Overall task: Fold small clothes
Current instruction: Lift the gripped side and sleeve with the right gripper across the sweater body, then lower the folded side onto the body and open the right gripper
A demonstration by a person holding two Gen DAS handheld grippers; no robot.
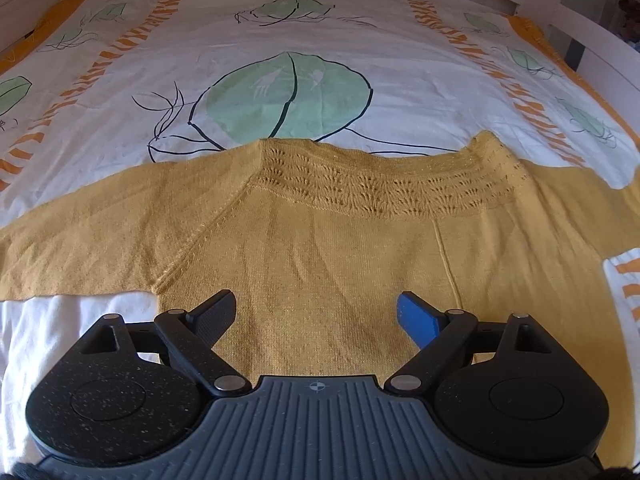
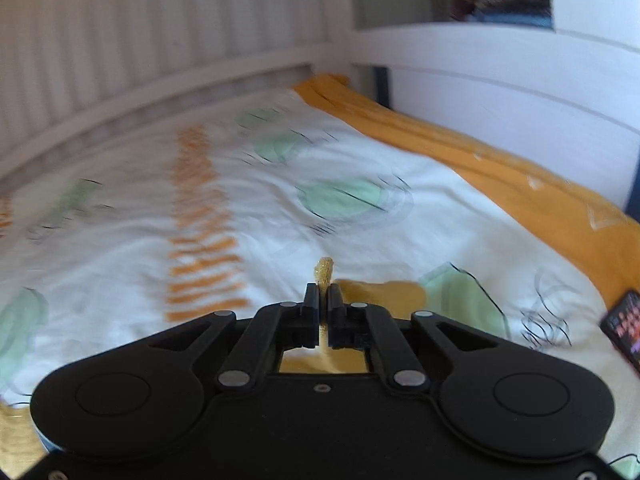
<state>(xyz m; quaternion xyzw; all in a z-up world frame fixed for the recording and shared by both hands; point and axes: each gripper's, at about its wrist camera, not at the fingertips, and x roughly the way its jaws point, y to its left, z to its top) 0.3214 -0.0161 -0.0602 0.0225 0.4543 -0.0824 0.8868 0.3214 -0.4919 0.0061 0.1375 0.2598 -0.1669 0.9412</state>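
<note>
Bed: white cover printed with green leaves and orange stripe bands fills the upper half of both views; white slatted bed frame runs across the top; an orange sheet edge shows along the right side of the right wrist view.
Left sleeve: lies flat toward the left edge of the left wrist view, spread straight out, judged so that it can be turned inward later.
Sweater: mustard knit, laid flat across the middle of the left wrist view, openwork neckline toward the far side, both sleeves out to the sides.
White cloth: a plain white piece sits at lower left, just beside the sweater's hem side; what it is, cannot tell.
Left claw: jaws wide, nothing between them, hanging over the sweater's body at lower centre; judged ready to pin or take the fabric.
Right claw: jaws closed on a thin upright strip of the mustard knit, which pokes up past the tips at centre frame; probably the right sleeve end, pinched to carry it over.
Dark object: patterned, at the far right edge; too cropped to identify.
Step judged: first sleeve fold beginning.
</note>
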